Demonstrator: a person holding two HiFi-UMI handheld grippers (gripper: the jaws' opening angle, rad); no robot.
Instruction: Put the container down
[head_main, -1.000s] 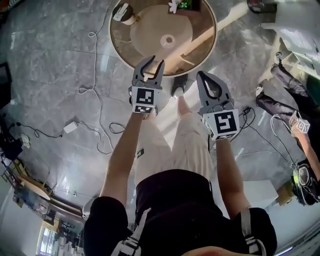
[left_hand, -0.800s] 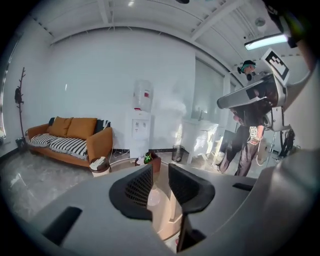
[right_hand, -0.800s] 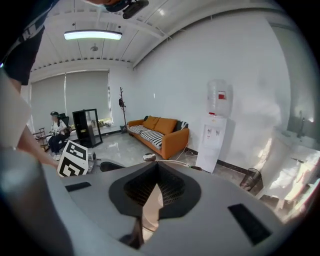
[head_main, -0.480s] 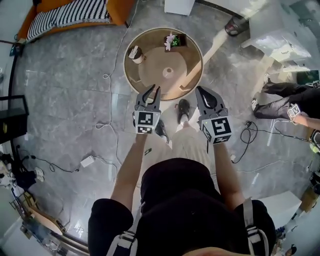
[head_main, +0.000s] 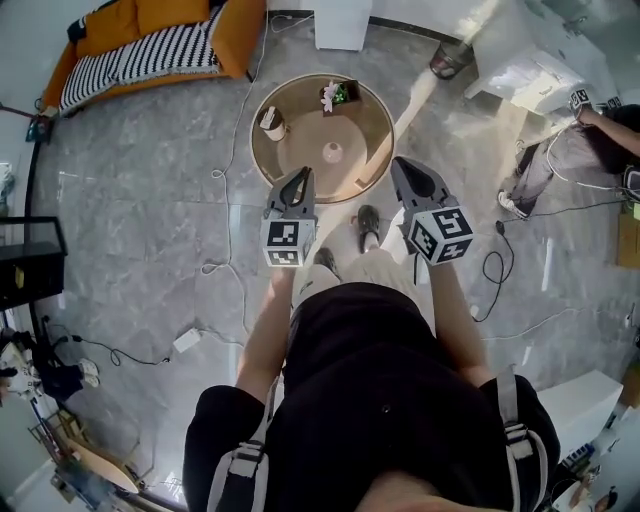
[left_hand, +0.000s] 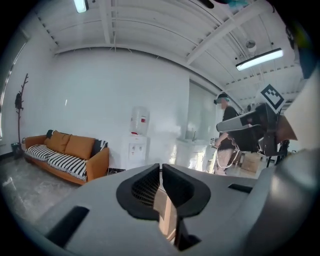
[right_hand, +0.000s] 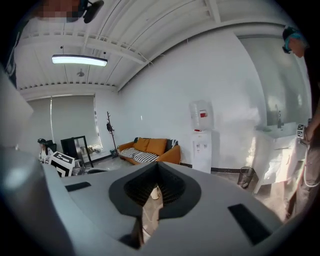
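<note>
A white container stands near the left rim of the round wooden table, far below both grippers. My left gripper is held up in front of me, pointing almost level. Its jaws have just been closing and now stand shut with nothing between them, as the left gripper view also shows. My right gripper is held up beside it at the same height, shut and empty. The right gripper view shows its tips together.
A small flower pot stands at the table's far rim. An orange sofa with a striped cushion lies at the back left, a water dispenser behind the table. Cables trail over the grey floor. Another person is at the right.
Both grippers have risen away from the table, which now looks smaller and further off. The left jaws have gone from open to shut, empty. The right jaws stay shut.
</note>
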